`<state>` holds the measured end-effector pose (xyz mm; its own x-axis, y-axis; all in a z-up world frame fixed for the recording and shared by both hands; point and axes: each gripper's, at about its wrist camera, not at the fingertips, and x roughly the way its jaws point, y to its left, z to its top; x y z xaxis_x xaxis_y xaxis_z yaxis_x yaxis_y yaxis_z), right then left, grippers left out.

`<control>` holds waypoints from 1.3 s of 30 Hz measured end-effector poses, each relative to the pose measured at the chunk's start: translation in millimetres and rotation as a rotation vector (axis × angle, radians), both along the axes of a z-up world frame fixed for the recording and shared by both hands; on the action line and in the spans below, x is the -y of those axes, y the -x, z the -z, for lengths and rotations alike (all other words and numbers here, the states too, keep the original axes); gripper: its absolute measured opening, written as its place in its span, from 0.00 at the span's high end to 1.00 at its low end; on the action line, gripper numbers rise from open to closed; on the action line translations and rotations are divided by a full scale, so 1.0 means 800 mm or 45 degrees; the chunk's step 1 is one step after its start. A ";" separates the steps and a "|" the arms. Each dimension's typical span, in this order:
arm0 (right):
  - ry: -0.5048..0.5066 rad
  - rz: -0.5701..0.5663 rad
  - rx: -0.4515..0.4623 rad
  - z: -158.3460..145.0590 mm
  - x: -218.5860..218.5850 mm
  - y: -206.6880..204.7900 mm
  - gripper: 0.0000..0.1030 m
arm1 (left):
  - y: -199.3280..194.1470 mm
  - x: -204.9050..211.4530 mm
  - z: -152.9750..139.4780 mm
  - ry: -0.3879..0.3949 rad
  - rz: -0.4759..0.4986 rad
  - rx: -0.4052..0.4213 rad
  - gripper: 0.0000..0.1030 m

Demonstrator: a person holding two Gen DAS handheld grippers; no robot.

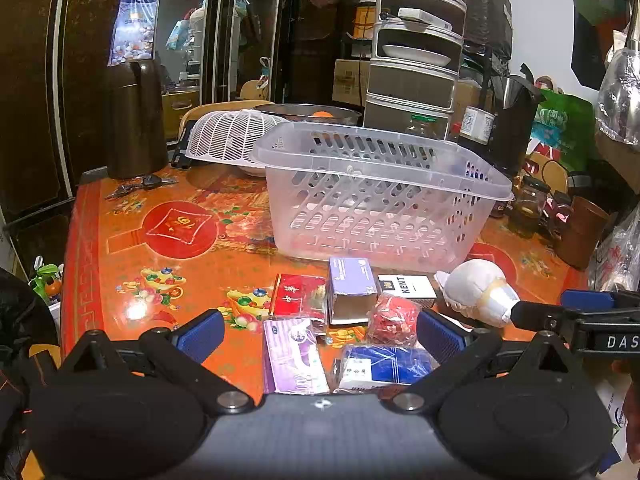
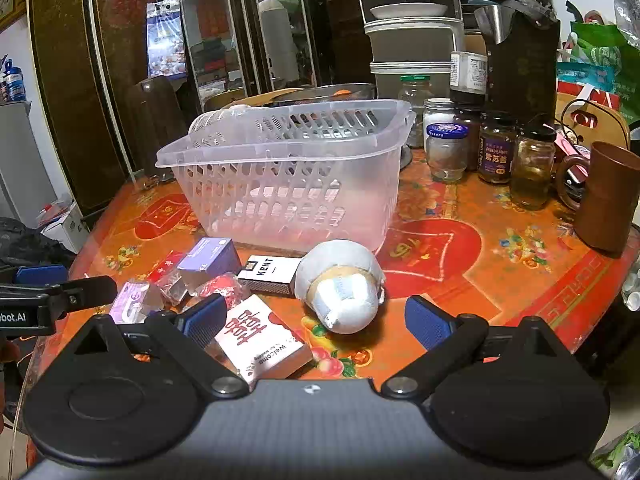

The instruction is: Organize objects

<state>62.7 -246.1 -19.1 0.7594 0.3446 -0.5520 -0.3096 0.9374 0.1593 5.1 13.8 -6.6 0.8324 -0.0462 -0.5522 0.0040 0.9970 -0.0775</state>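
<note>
Both claws are hovering spread wide, pinching nothing: the left claw [image 1: 320,332] is hanging over the small packets [image 1: 352,292], the right claw [image 2: 316,320] is framing the white bundle [image 2: 340,288], all lying on the surface [image 2: 460,280] just before the clear basket [image 2: 288,176]

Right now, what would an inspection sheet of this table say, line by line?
Surface: orange patterned table, glossy, crowded at the back.
Job's things: clear slotted basket, empty; in front of it a KENT box, purple box, red crinkly packet, blue packet, white stuffed ball, all loose on the table.
Clutter: glass jars, brown mug, brown thermos, keys.
Grippers: left gripper and right gripper both have fingers wide apart, holding nothing.
Cables: nothing seen.
Surroundings: mirrored cabinet doors, stacked food covers, bags at the right.
</note>
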 end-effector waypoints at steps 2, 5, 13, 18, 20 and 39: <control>-0.007 -0.003 -0.007 0.001 0.000 0.000 0.05 | 0.000 0.000 0.000 -0.001 0.002 -0.001 0.00; -0.012 -0.001 -0.019 0.003 0.001 -0.002 0.05 | 0.001 0.000 0.000 0.004 0.006 0.004 0.00; -0.019 -0.007 -0.011 0.000 0.000 0.000 0.04 | 0.000 0.002 0.001 0.001 0.004 -0.004 0.00; -0.016 -0.007 -0.001 -0.001 -0.001 0.002 0.04 | 0.001 -0.001 0.002 0.001 -0.010 -0.004 0.00; -0.019 -0.009 0.002 -0.001 -0.001 0.003 0.04 | 0.002 -0.002 0.001 0.004 -0.012 -0.003 0.00; 0.003 0.002 0.097 0.006 -0.002 0.006 0.04 | 0.002 -0.003 0.005 -0.006 0.012 0.030 0.00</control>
<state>58.0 -244.2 -24.3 0.7998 0.3421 -0.4933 -0.3190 0.9383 0.1335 3.4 15.9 -10.9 0.8447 -0.0517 -0.5328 0.0152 0.9972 -0.0727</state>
